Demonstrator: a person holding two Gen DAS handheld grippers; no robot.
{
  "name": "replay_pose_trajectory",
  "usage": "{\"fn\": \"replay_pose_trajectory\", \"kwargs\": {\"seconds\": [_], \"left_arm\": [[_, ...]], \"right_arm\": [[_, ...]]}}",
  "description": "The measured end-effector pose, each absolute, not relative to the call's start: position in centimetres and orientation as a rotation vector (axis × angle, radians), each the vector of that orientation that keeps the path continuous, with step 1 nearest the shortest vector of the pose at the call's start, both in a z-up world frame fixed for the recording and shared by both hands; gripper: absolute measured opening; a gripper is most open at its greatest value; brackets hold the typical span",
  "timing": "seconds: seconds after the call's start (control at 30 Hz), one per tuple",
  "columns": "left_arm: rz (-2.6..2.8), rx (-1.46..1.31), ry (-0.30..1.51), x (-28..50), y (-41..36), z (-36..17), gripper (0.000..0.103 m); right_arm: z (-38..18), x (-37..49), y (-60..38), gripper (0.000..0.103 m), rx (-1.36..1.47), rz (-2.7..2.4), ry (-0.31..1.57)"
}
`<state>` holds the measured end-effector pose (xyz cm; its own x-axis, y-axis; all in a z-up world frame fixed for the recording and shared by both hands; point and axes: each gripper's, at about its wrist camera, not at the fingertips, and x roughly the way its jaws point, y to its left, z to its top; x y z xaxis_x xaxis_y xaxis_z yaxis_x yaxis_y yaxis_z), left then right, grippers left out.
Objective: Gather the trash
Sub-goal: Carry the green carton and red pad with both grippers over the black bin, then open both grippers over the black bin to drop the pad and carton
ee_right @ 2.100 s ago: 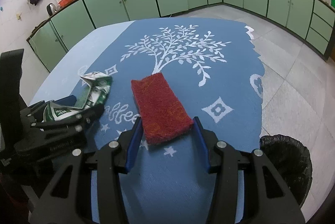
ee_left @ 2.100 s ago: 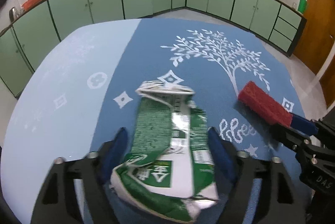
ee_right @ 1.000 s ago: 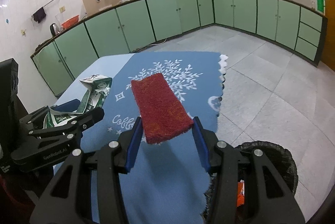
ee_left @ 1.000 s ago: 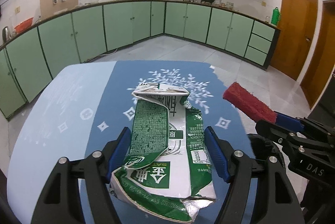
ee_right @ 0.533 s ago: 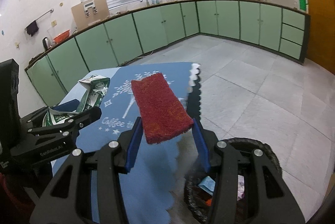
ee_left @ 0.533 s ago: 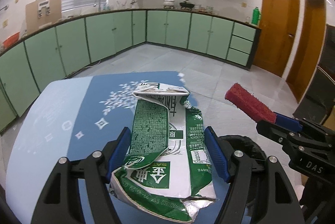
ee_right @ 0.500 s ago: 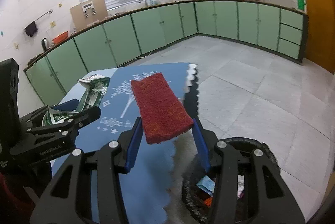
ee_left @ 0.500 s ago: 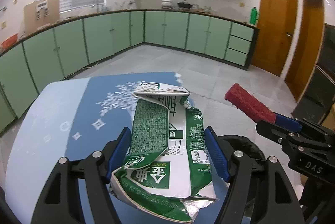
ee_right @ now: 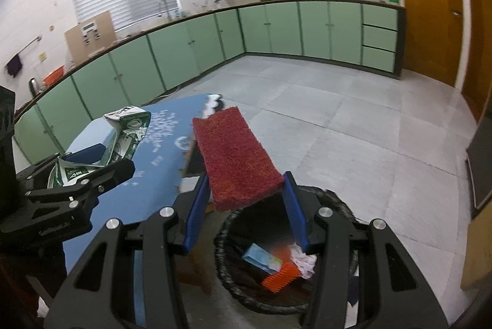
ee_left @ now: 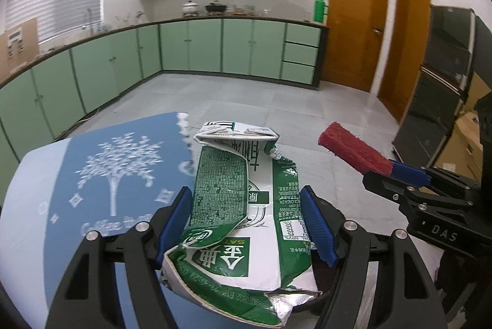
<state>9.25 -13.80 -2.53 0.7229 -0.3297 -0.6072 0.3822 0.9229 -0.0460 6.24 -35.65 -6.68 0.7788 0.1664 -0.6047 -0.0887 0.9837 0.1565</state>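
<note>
My left gripper [ee_left: 246, 224] is shut on a crushed green and white milk carton [ee_left: 240, 206] and holds it in the air past the table's right edge. My right gripper [ee_right: 244, 206] is shut on a red scouring pad [ee_right: 235, 154] and holds it above the black trash bin [ee_right: 344, 292], which sits on the floor and holds some trash. In the left wrist view the red pad [ee_left: 353, 152] and right gripper [ee_left: 409, 175] are to the right. In the right wrist view the carton [ee_right: 123, 132] and left gripper [ee_right: 92, 172] are to the left.
The table with a blue tree-print cloth [ee_left: 101, 175] lies to the left, also in the right wrist view [ee_right: 160, 150]. Green cabinets [ee_left: 215, 49] line the walls. Wooden doors [ee_left: 353, 31] stand at the right. Grey tiled floor [ee_right: 353, 126] spreads beyond the bin.
Both grippers have swung right, away from the table, still holding the carton and the pad. The trash bin now lies right under the right gripper.
</note>
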Motion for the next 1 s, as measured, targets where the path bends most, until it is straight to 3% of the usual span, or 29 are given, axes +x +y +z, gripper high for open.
{"fn": "replay_pose_trajectory", "kwargs": {"seconds": [0.87,1.0], "left_arm": [[-0.497,0.145,0.799,12.9,-22.3,-10.2,0.071],[-0.494,0.142,0.824,13.4,-22.4,-10.5,0.072]], "right_arm": [[-15.2,9.3,-42.0,0.047,0.174,-0.005,0.816],[-15.8,9.7,-42.2,0.060,0.165,-0.024,0.830]]}}
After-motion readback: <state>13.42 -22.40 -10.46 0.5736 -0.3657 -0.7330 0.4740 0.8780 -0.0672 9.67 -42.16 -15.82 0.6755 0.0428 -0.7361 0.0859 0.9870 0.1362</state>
